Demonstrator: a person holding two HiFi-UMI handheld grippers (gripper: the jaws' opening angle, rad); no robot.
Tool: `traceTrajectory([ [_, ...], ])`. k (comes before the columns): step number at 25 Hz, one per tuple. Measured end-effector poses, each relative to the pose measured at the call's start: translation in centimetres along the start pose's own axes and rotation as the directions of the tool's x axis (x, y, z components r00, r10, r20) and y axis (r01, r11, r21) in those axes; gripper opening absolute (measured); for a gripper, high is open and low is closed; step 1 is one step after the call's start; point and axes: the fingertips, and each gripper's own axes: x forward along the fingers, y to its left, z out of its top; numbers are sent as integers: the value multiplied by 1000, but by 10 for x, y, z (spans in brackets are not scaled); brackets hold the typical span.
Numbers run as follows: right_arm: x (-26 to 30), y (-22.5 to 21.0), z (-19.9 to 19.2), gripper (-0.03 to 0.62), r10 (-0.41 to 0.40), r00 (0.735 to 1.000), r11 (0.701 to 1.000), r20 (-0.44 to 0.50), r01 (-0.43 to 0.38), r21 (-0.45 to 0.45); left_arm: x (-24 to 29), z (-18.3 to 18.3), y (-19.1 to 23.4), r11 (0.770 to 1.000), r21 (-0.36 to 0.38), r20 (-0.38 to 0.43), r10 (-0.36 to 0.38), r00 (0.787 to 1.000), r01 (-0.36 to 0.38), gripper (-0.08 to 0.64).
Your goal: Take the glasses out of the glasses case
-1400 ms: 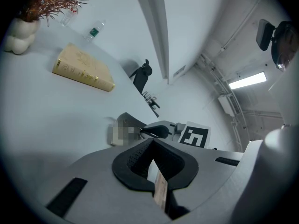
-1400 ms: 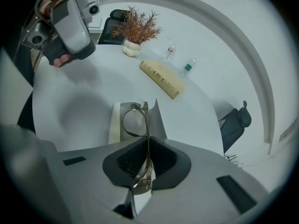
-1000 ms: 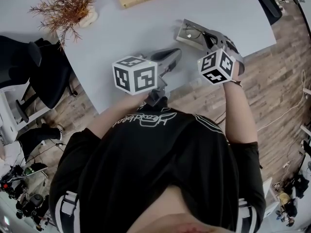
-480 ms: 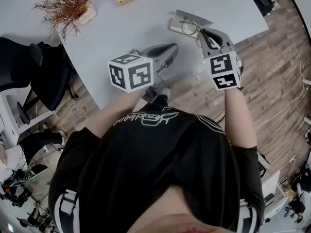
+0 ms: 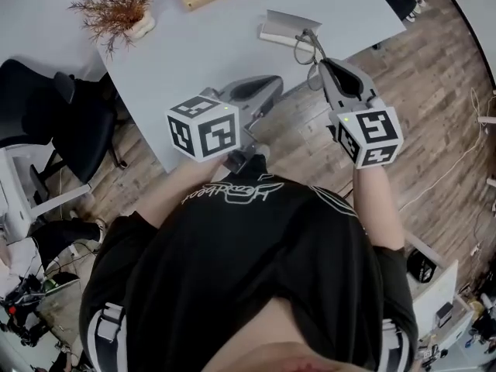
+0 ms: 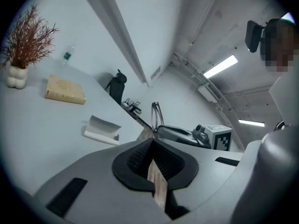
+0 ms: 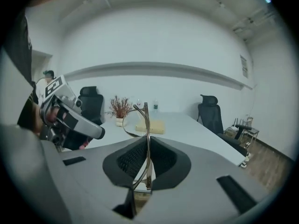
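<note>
Right gripper (image 5: 322,62) clamped on the glasses (image 5: 310,49) by their thin metal frame, lifted clear of the case (image 5: 288,28) on the table (image 5: 217,45) — judged light, springy and fragile, so hold the frame, not the lenses — left gripper (image 5: 273,85) closed, empty.

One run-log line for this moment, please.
right claw: shut on glasses, held clear of case | case: open on table | left claw: shut, empty
</note>
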Motion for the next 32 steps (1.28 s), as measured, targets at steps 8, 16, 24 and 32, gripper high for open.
traceTrajectory([
  [8,-79,30,13,21,-4,991,985,131,-19,172,-32,-15,-68,996,77,25,-36,999,34,6],
  [16,-156,65,9,21,-17,977,979,213,-27,201,-69,-45,-121,991,129,53,-34,998,27,6],
  [24,-220,100,1,21,-16,958,970,285,-54,236,-103,-71,-165,984,177,88,-28,996,12,6],
  [32,-278,139,-11,21,21,947,963,320,-106,249,-126,-106,-213,972,235,92,-31,995,8,6],
])
